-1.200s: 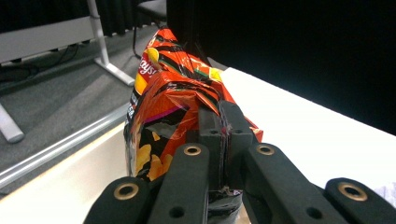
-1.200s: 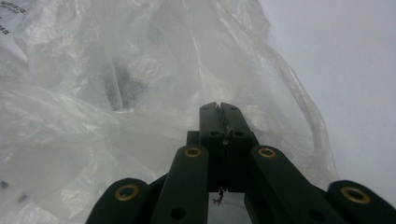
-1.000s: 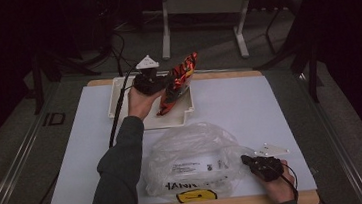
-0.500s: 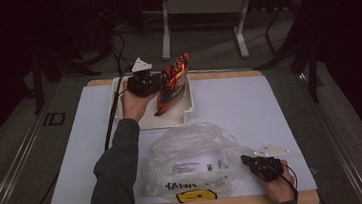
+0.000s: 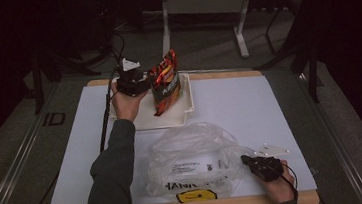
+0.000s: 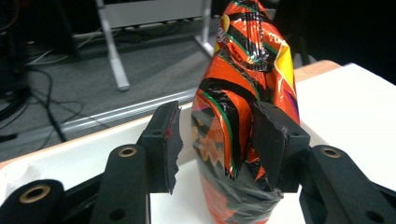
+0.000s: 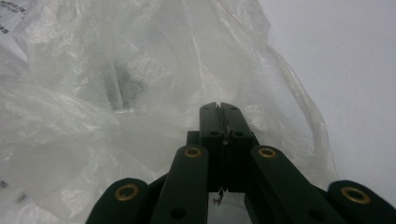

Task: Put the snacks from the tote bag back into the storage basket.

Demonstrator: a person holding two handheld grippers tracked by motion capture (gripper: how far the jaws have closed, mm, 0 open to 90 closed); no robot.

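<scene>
Left forearm (image 5: 108, 179) extends up the table, hand wrapped around the left gripper (image 6: 217, 140), whose 2 jaws have just been opening and stand apart. Right hand (image 5: 277, 185) rests low at the near edge, its right gripper (image 7: 219, 109) pressed fully closed.

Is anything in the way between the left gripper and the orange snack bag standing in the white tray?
Nothing visible: the orange-and-black foil snack bag already stands between the left gripper's just-opened jaws, upright in the white tray.
</scene>
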